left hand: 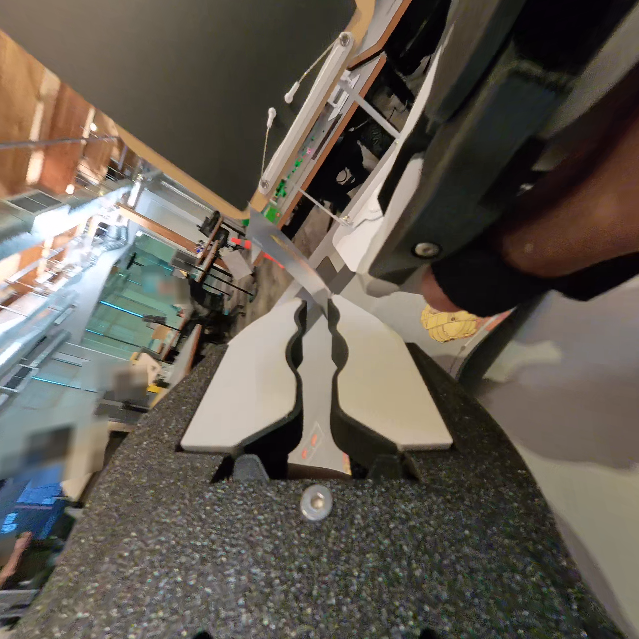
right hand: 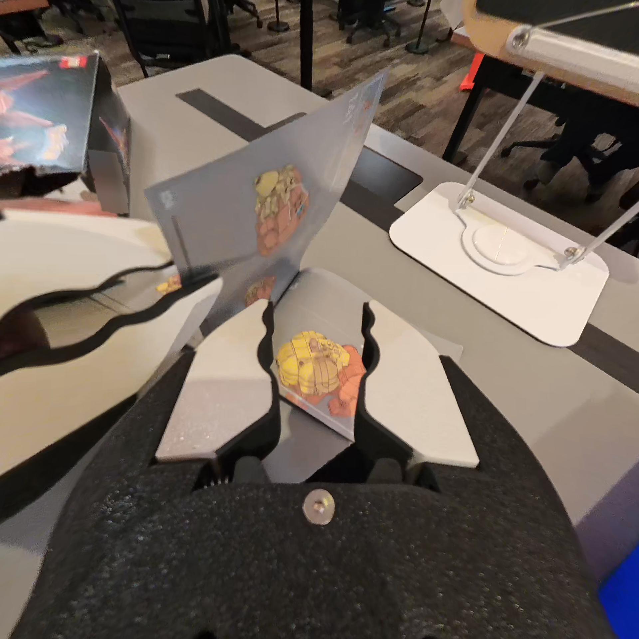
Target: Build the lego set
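Right wrist view: booklet (right hand: pixel 262 214) between fingers (right hand: pixel 221 380).

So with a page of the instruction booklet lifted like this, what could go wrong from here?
The left tongs appear to pinch a thin, lifted page; pulling further could crease or tear it. The right tongs hover open over the booklet instead of pinning it, so the whole booklet may slide on the table. Both views are blurred, so the grip itself is uncertain.
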### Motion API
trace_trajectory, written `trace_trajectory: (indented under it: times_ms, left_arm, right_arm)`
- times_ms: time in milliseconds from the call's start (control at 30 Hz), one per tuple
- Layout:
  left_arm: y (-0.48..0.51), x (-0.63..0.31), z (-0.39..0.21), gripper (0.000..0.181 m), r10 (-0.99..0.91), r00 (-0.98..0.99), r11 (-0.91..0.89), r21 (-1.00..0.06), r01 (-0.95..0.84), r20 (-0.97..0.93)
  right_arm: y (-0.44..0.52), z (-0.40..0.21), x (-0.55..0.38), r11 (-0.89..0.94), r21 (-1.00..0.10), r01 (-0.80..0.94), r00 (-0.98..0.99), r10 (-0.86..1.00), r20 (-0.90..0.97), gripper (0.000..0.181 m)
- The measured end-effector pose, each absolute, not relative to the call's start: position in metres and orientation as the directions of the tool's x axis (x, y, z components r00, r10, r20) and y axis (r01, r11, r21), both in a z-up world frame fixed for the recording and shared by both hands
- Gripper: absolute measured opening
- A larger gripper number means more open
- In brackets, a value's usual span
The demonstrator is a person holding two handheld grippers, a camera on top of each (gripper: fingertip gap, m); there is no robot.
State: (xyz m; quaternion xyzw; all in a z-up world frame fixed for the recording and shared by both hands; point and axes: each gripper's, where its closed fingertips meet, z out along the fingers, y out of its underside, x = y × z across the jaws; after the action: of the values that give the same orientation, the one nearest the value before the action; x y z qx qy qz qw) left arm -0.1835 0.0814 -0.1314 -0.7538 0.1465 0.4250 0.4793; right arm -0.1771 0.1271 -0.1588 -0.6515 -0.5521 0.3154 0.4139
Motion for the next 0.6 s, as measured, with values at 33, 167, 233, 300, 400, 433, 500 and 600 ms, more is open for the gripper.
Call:
trace_trajectory:
  times_ms: [33,167,233,300,400,433,500,600]
  left_arm:
    - [0.077,-0.185,-0.131,0.012,0.198,0.627,-0.49,-0.63,-0.603,-0.754]
    - [0.054,-0.203,-0.142,0.015,0.244,0.72,-0.491,-0.723,-0.486,-0.65]
    - [0.043,-0.215,-0.152,0.017,0.26,0.761,-0.497,-0.758,-0.423,-0.595]
    - [0.033,-0.223,-0.164,0.018,0.27,0.807,-0.494,-0.795,-0.353,-0.526]
    - [0.019,-0.231,-0.175,0.019,0.286,0.86,-0.482,-0.839,-0.251,-0.422]
    - [0.015,-0.233,-0.178,0.019,0.29,0.872,-0.481,-0.848,-0.225,-0.395]
    - [0.003,-0.236,-0.186,0.021,0.285,0.889,-0.502,-0.846,-0.18,-0.358]
    - [-0.021,-0.241,-0.212,0.032,0.239,0.908,-0.619,-0.775,-0.13,-0.343]
  right_arm:
    - [0.126,-0.157,-0.183,-0.054,-0.892,0.45,0.196,0.98,0.039,0.049]
    - [0.113,-0.157,-0.203,-0.054,-0.897,0.44,0.179,0.983,0.029,0.049]
    - [0.105,-0.161,-0.208,-0.037,-0.893,0.45,0.165,0.985,0.042,0.05]
    - [0.098,-0.166,-0.211,-0.01,-0.885,0.466,0.154,0.986,0.07,0.05]
    - [0.085,-0.179,-0.211,0.05,-0.857,0.513,0.115,0.985,0.127,0.052]
    - [0.081,-0.185,-0.211,0.079,-0.842,0.534,0.099,0.983,0.155,0.052]
    - [0.075,-0.192,-0.21,0.138,-0.815,0.562,0.081,0.972,0.22,0.052]
    - [0.066,-0.199,-0.211,0.195,-0.788,0.584,0.054,0.959,0.277,0.052]
